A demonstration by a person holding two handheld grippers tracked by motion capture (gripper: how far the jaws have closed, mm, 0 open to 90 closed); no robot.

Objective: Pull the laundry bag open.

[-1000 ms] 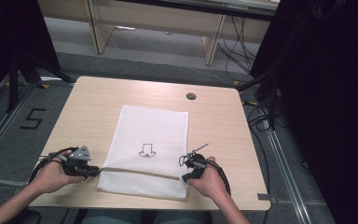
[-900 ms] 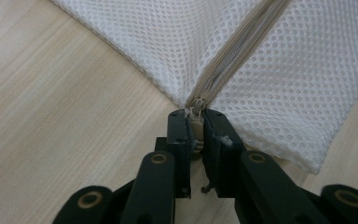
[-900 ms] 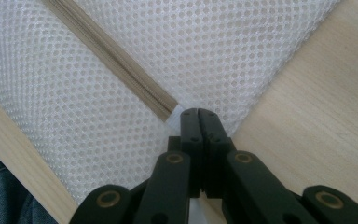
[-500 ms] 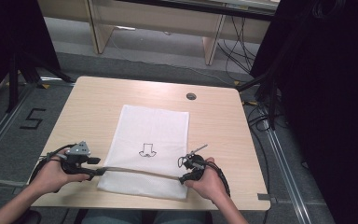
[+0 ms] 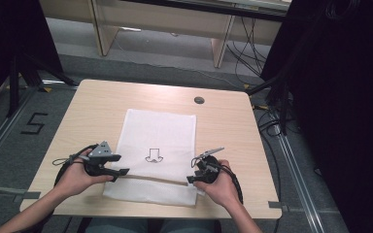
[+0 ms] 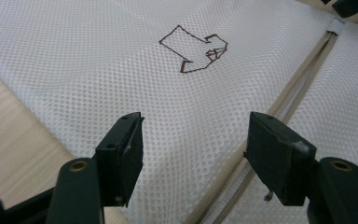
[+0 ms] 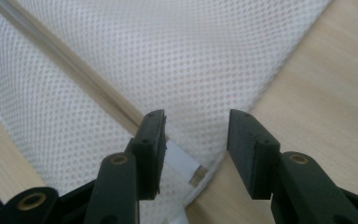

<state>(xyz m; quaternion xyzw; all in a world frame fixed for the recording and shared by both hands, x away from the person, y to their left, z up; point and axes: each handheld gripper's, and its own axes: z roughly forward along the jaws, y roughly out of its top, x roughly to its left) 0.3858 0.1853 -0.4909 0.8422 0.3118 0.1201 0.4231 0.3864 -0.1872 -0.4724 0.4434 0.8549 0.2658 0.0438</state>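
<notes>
A white rectangular mesh laundry bag (image 5: 156, 155) with fine dotted netting lies flat on a pale wooden table (image 5: 228, 121), its long axis running near to far. A beige zipper (image 5: 148, 178) crosses it left to right close to the near edge. A small dark arrow drawing (image 5: 153, 155) at its centre points toward the near side. The left gripper (image 5: 121, 172) rests at the bag's left edge, jaws wide apart, holding nothing. The right gripper (image 5: 190, 179) sits at the bag's right edge, jaws apart over the zipper's white end tab (image 7: 184, 163).

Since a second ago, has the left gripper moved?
Yes. The left gripper has slid right along the mesh bag's zip line, nearer the arrow drawing.
</notes>
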